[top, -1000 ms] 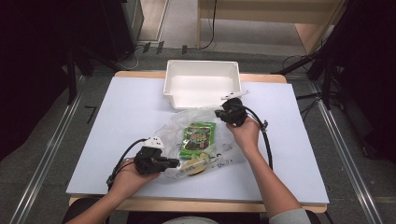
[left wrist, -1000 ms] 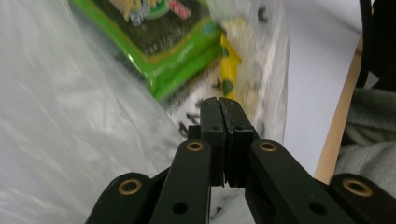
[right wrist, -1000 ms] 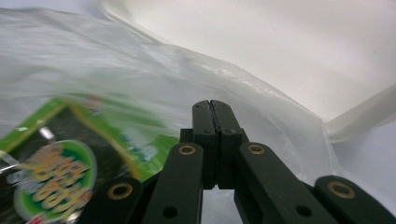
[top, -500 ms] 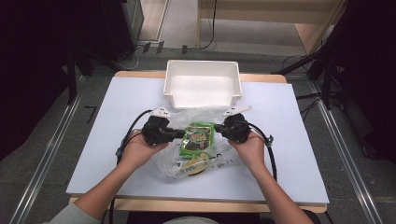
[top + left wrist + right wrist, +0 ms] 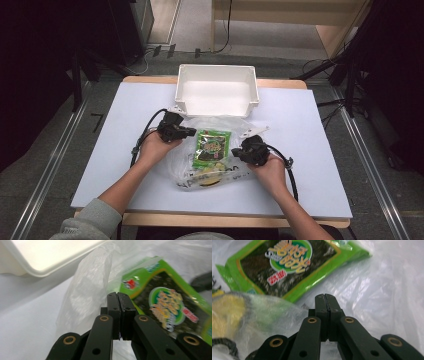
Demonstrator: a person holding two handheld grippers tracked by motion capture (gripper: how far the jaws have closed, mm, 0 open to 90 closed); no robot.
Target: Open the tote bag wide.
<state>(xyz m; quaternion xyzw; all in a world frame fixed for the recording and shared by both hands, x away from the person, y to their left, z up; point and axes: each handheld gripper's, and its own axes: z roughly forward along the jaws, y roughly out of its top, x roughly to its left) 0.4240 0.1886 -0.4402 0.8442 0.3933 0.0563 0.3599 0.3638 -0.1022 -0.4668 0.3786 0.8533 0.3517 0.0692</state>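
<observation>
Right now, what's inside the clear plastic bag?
Inside the bag lies a green snack packet, label up. Nearer the person sits something yellow, blurred through the plastic, so I cannot tell what it is. Anything under the packet is covered.

A white-topped table carried a white plastic bin at its far edge and a clear plastic bag lying flat just before it

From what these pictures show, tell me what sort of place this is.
Probably a lab or recording workspace, not a home: a white-topped work table on grey floor, black stands and loose cables around it, and a person's hands working cabled black two-jaw grippers over a clear plastic bag.
</observation>
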